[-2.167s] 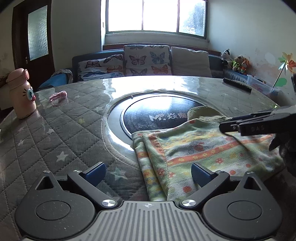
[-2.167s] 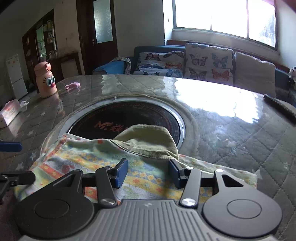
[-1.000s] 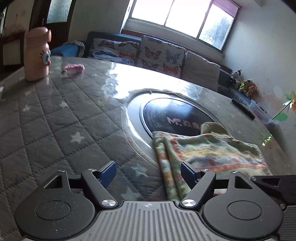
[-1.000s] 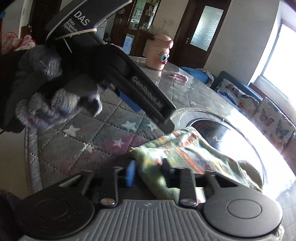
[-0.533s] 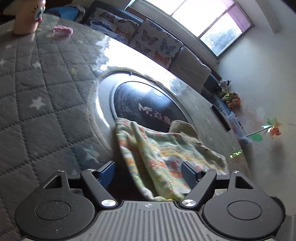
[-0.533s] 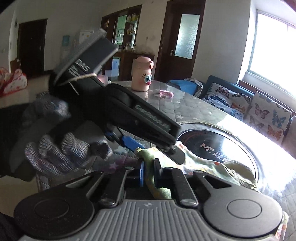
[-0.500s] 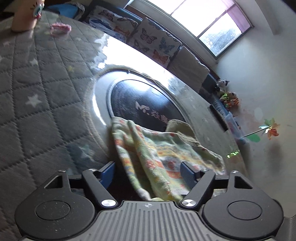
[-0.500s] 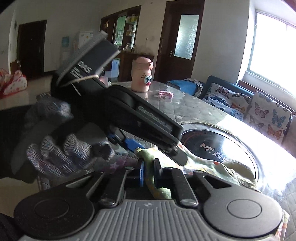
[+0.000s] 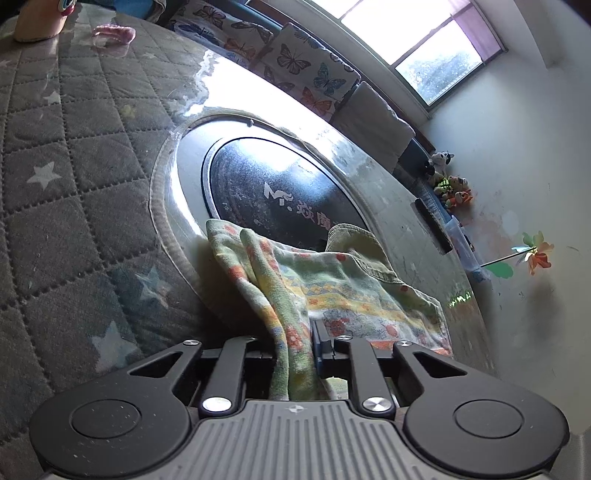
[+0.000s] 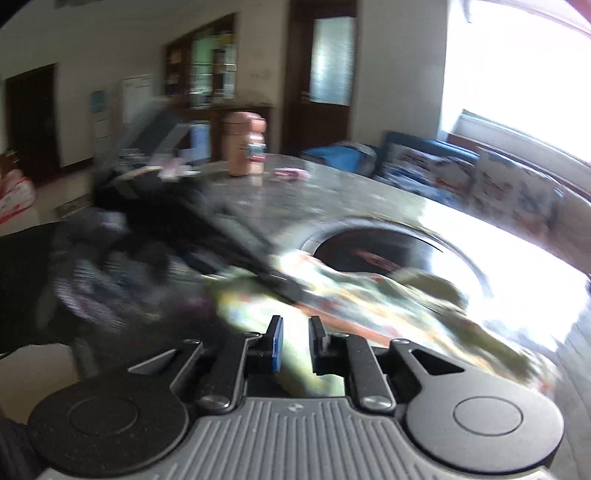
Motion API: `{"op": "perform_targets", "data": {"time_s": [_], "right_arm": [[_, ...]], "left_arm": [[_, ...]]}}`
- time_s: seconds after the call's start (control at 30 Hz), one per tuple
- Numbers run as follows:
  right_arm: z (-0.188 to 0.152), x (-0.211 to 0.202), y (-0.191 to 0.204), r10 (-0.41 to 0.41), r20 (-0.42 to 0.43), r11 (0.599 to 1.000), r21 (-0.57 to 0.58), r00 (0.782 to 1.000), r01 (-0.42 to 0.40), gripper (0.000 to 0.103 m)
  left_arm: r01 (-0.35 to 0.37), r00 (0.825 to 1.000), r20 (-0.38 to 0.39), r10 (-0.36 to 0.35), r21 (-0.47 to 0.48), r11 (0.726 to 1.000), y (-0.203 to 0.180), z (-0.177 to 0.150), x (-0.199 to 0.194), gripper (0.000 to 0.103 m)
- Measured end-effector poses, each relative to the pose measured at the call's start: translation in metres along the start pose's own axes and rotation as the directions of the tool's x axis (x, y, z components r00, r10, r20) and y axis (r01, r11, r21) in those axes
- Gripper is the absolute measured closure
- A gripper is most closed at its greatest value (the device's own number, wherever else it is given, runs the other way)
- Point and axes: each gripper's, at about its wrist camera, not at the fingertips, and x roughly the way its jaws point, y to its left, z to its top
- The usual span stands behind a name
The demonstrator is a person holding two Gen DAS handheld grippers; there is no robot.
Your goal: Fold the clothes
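Observation:
A green and yellow flowered garment (image 9: 332,291) lies folded on the quilted table cover (image 9: 74,184), its far edge over the round dark hotplate (image 9: 277,192). My left gripper (image 9: 297,347) is shut on the garment's near folded edge, and cloth bunches up between its fingers. The right wrist view is blurred by motion. There my right gripper (image 10: 295,343) is nearly closed, with the garment (image 10: 369,295) pinched between its fingers. To its left a gloved hand (image 10: 92,273) holds the left gripper's dark body, which reaches down to the cloth.
A pink bottle (image 10: 245,147) and a small pink item (image 9: 114,33) stand at the table's far side. A black remote (image 9: 432,225) lies near the right edge. A sofa with butterfly cushions (image 9: 295,62) runs behind the table.
My left gripper, open half a second ago, has closed on the garment's near fold. The right gripper keeps its hold while its view swings and blurs.

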Motion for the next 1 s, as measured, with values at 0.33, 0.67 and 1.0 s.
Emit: {"op": "perform_targets", "data": {"time_s": [0.33, 0.67, 1.0], "right_arm": [[-0.031, 0.016, -0.104, -0.256, -0.117, 0.932, 0.234, 0.96, 0.277, 0.08], [-0.046, 0.031, -0.161, -0.366, -0.148, 0.85, 0.35, 0.919, 0.395, 0.056], [-0.048, 0.03, -0.162, -0.315, -0.111, 0.84, 0.431, 0.943, 0.331, 0.093]], "left_arm": [[-0.008, 1.0, 0.0, 0.008, 0.013, 1.0, -0.003, -0.001, 0.003, 0.085], [-0.033, 0.999, 0.007, 0.032, 0.049, 0.998, -0.008, -0.001, 0.004, 0.085], [-0.087, 0.996, 0.02, 0.085, 0.132, 0.987, -0.022, 0.0, 0.005, 0.088]]}}
